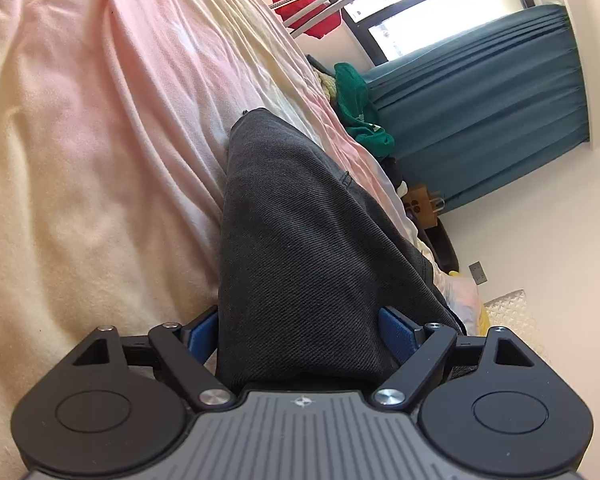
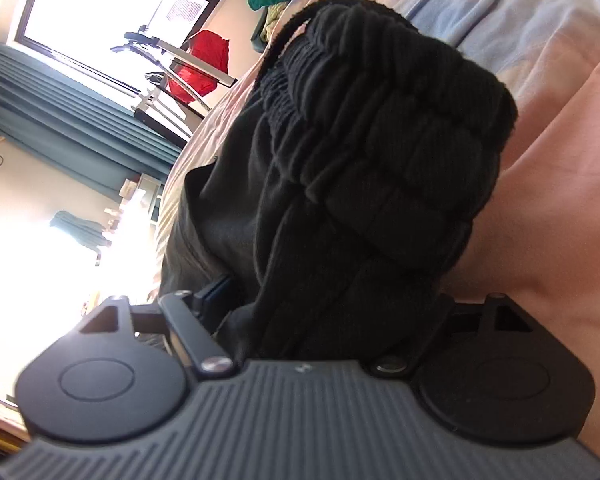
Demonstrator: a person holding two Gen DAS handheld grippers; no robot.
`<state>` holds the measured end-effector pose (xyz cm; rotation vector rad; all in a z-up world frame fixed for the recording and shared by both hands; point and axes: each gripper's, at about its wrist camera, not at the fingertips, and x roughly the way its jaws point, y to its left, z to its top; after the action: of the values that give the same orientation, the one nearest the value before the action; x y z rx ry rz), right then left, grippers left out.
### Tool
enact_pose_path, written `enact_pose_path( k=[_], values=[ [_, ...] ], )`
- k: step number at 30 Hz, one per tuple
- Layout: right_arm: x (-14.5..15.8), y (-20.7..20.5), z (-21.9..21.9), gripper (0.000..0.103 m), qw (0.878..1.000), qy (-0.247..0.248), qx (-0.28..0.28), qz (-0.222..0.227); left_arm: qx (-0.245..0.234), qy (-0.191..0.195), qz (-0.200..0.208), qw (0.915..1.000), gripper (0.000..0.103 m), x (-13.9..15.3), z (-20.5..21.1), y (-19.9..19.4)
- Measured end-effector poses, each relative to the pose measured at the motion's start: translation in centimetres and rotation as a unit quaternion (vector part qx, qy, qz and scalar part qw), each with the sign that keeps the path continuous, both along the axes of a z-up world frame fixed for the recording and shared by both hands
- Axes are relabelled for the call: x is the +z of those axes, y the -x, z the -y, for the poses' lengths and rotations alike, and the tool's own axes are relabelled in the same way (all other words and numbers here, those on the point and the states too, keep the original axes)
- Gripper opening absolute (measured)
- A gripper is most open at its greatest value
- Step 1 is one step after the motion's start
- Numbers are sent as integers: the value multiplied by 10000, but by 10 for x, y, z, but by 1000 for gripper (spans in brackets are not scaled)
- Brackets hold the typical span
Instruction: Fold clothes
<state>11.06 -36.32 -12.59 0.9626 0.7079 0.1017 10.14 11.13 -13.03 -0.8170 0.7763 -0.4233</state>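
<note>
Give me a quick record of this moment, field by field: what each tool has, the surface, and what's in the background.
left tool: shut on dark garment, smooth end
right tool: shut on the gathered ribbed waistband
surface: pink and cream bed sheet
background: teal curtain, green clothing pile, red item hanging by the window
fold status: garment held between both tools, not yet folded flat

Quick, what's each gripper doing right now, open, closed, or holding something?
Left gripper: closed on the dark grey garment.
Right gripper: closed on the black ribbed waistband of a dark garment.
</note>
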Motion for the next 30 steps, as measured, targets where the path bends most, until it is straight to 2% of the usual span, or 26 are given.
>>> enact_pose_path(
  k=[1, 2, 3, 5, 9, 11, 16, 20, 22, 25, 30],
  values=[
    [2, 2, 1, 64, 10000, 14, -60, 6, -4, -112, 50, 9999, 80, 2, 3, 2],
    [3, 4, 2, 52, 9999, 29, -119, 11, -8, -225, 100, 9997, 76, 4, 7, 3],
    [5, 6, 3, 46, 9998, 36, -171, 23, -12, -318, 139, 9994, 73, 6, 8, 4],
    [10, 8, 2, 40, 9997, 93, -218, 110, 19, -442, 230, 9988, 65, 9, 11, 9],
    [22, 12, -3, 29, 9987, 252, -248, 368, 110, -550, 376, 9977, 55, 25, 20, 16],
    [28, 16, -3, 27, 9979, 242, -247, 542, 160, -579, 443, 9972, 51, 34, 25, 20],
    [52, 25, 7, 25, 9944, 4, -266, 1018, 299, -583, 659, 9957, 48, 62, 37, 28],
    [76, 35, 28, 25, 9891, -172, -448, 1390, 126, -567, 801, 9951, 47, 94, 61, 21],
    [88, 35, 42, 25, 9866, -261, -587, 1500, -50, -675, 875, 9939, 47, 112, 81, 10],
    [106, 20, 72, 25, 9809, -334, -821, 1730, -212, -614, 1039, 9925, 47, 137, 114, -16],
    [114, -11, 130, 25, 9681, -466, -1280, 2101, -506, -732, 1503, 9846, 47, 171, 198, -83]
  ],
)
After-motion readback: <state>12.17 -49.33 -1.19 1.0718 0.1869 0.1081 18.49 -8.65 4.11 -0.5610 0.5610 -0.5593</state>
